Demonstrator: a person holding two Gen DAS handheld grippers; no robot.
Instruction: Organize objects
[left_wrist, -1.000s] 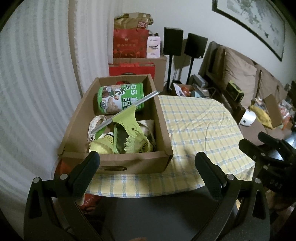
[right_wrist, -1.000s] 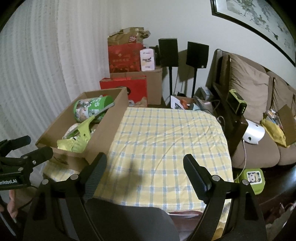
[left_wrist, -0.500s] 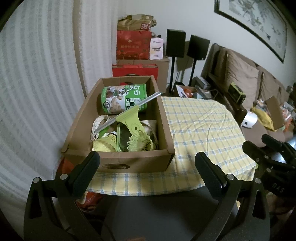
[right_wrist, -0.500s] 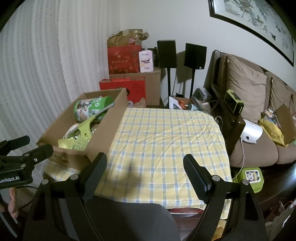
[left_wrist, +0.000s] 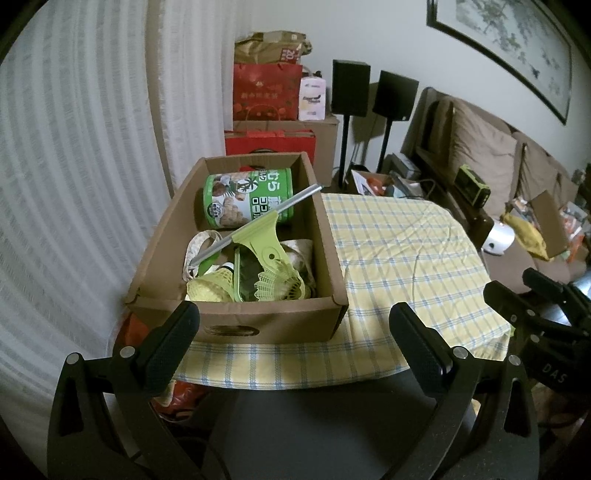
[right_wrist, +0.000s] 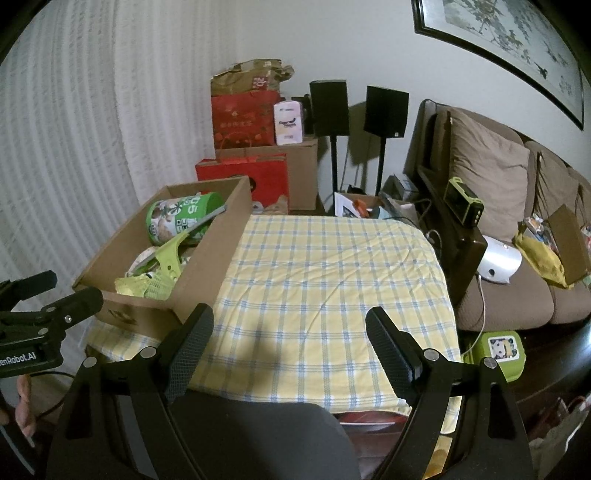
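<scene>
Left hand-held gripper: fingers spread wide apart, nothing between them; it hangs in front of the near end of the box, off the edge of the surface. Its side shows at the left of the right wrist view.
Right hand-held gripper: fingers also wide apart and empty, held over the near edge of the cloth, to the right of the box. It appears at the right edge of the left wrist view.
Open brown cardboard box: sits on the left part of the surface, long side running away from the cameras, an oval handle cutout in its near wall.
Green cylindrical snack can with printed label: lies on its side at the far end of the box.
Lime-green plastic squeegee with a metal blade bar: rests slantwise on top of the other contents, one bar end propped on the box's right wall.
Yellow-green shuttlecocks: at the near end of the box, beside a beige cloth bag.
Surface with yellow and blue checked cloth: the box stands on its left side.
Brown sofa: right of the surface.
</scene>
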